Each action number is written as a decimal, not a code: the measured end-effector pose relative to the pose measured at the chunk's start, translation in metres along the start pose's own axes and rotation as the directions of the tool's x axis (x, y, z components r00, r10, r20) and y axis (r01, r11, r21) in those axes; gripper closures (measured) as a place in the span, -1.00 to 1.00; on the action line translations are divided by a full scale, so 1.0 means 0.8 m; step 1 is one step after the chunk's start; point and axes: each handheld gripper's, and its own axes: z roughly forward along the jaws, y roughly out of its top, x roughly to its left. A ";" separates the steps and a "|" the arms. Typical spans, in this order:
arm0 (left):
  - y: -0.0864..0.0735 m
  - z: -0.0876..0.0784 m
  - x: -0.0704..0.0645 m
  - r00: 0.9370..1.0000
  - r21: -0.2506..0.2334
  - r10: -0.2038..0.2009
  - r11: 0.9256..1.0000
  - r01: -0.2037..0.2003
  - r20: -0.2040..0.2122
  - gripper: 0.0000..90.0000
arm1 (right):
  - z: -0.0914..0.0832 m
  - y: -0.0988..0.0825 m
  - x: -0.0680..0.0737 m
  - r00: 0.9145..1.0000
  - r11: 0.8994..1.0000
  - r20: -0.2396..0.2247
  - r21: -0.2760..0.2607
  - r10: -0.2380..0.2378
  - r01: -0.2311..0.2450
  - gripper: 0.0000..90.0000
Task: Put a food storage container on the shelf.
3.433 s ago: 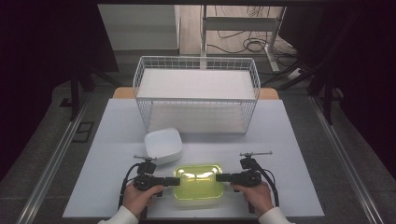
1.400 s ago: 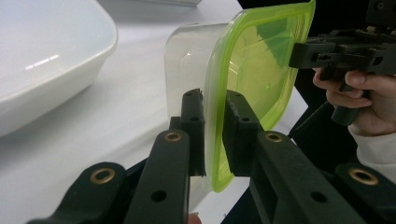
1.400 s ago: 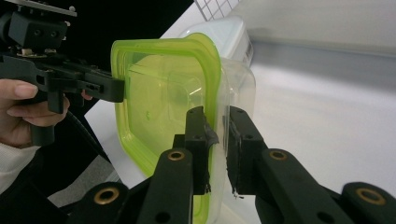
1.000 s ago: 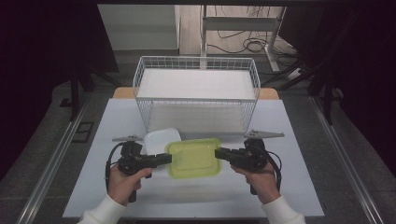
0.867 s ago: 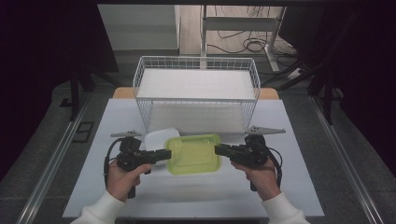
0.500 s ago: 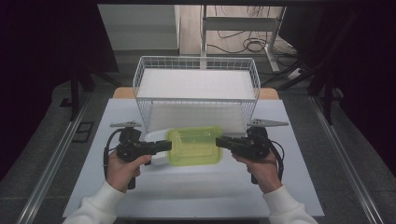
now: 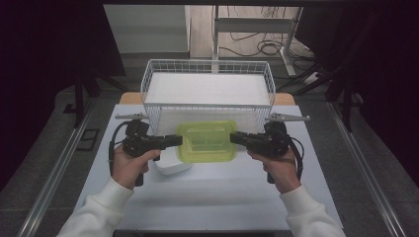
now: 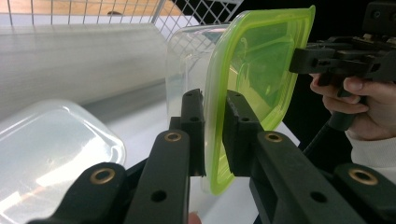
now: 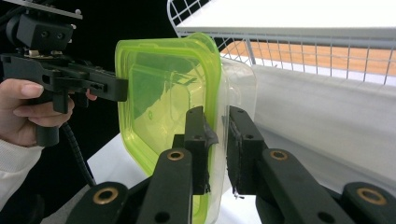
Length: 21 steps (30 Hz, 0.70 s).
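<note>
At the far left of the table my left hand (image 7: 129,165) holds the left gripper (image 7: 174,140), its jaws pointing inward toward the middle. In the left gripper view the two black jaws are clamped on the left rim of the box's green lid (image 8: 254,74) — one pad on each face of the edge, pressed tight against the plastic.

Just below and beside that gripper, a second clear container (image 7: 170,164) sits upside down on the white table (image 7: 212,197), partly under the box I carry. In the left gripper view it shows as a pale, rounded shape (image 8: 51,149) at the lower left.

In the middle, the clear box with the green lid (image 7: 206,141) hangs between my two tools, lifted off the table and held roughly level. It sits right in front of the white wire basket (image 7: 207,86), close to the basket's front wall and overlapping it in the high view. The basket stands at the far edge of the table, with a white liner inside.

On the right, my right gripper (image 7: 237,138) is closed on the opposite rim of the box (image 9: 168,93) — in the right gripper view the jaws pinch the lid's edge and the clear wall behind it. My right hand (image 7: 279,165) grips the handle, cable trailing off to the side.
</note>
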 end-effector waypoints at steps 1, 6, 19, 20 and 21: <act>0.002 0.000 0.000 1.000 -0.003 -0.001 1.000 0.001 0.002 0.78 | 0.000 0.002 0.000 1.000 1.000 0.000 -0.002 -0.003 0.003 0.75; 0.016 -0.002 -0.003 1.000 -0.007 0.016 1.000 -0.016 -0.002 0.78 | -0.002 0.014 0.000 1.000 1.000 0.003 -0.012 -0.007 0.007 0.75; 0.047 -0.004 -0.002 0.999 -0.022 0.036 0.999 -0.036 -0.001 0.78 | -0.002 0.046 -0.001 0.999 0.999 0.023 -0.020 -0.029 0.029 0.75; 0.052 -0.005 -0.002 0.999 -0.023 0.039 0.999 -0.039 0.001 0.78 | -0.002 0.050 -0.002 0.999 0.999 0.024 -0.026 -0.029 0.030 0.75; 0.054 -0.005 -0.002 0.999 -0.025 0.038 0.999 -0.037 0.003 0.78 | -0.002 0.052 -0.002 0.999 0.999 0.023 -0.029 -0.029 0.030 0.75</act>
